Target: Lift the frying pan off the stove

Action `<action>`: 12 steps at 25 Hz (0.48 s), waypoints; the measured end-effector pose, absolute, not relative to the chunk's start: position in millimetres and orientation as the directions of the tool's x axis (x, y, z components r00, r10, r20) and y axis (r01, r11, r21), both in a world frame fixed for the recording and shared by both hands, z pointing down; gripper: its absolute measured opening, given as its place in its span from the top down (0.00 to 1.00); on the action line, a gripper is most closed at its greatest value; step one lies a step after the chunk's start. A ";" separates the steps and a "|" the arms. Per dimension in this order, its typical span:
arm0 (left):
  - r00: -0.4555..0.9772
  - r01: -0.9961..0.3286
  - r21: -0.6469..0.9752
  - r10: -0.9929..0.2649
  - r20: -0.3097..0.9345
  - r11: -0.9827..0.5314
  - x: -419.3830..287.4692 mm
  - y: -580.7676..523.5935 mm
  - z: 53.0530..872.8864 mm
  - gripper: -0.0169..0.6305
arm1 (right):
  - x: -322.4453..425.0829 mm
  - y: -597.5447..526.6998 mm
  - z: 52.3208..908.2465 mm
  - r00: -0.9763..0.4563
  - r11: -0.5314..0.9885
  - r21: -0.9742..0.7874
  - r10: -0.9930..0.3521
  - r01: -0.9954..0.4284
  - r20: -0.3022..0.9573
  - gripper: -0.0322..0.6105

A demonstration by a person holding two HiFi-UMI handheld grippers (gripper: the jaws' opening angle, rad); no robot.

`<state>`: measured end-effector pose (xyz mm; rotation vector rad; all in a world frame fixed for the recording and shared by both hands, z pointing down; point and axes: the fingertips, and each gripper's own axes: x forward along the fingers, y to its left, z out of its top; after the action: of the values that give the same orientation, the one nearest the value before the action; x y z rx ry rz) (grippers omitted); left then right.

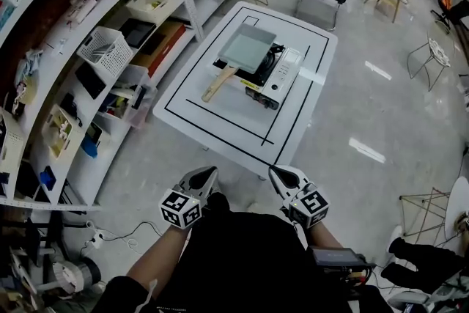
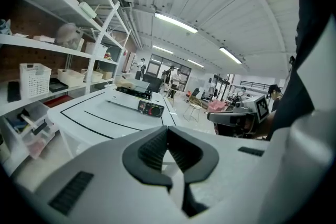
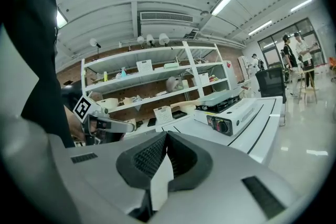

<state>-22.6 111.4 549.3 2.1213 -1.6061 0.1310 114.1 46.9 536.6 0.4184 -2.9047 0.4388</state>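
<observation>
You're standing back from the tabletop (image 1: 212, 121), so nothing is in reach yet and the task hasn't begun. The frying pan (image 1: 248, 48) sits flat on the stove (image 1: 275, 77), on the far half of the tabletop. Its wooden handle (image 1: 220, 83) sticks out off the burner over bare tabletop, aimed at the corner by the shelves (image 1: 88, 48). That's the cool, free end and the obvious grab spot.

L gripper (image 1: 207, 176) and R gripper (image 1: 277, 174) are both held low, close to your body, tips pointing fwd at the near corner. That looks like a carry pose, not a reach. In the left gripper view the pads are pressed together w/ nothing between them (image 2: 168, 131). Same in the right gripper view (image 3: 167, 136): closed on itself and empty, w/ the stove (image 3: 226, 110) well ahead.

Probably next: step in, spread one gripper before you get to the handle, and come at it from the side so the pads close across it. The handle is offset from the pan's weight, so expect the pan to tip fwd if you pinch near the end. Grip closer to the pan, and lift straight up so it clears the burner grate.
</observation>
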 end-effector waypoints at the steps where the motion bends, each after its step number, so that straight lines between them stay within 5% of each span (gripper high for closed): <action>1: 0.311 -0.929 0.307 -0.883 0.351 -0.205 -22.1 110.2 548.5 0.96 | 115.5 46.6 537.1 -0.944 0.916 -0.262 -0.251 -0.303 0.212 0.91; 12: 0.276 -0.937 0.306 -0.896 0.348 -0.170 -26.3 119.0 549.1 0.96 | 120.5 48.7 541.6 -0.940 0.916 -0.256 -0.253 -0.309 0.228 0.91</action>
<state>-26.3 119.0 549.1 2.0953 -1.6463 0.1197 120.5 48.7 541.6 0.4276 -2.8876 0.4321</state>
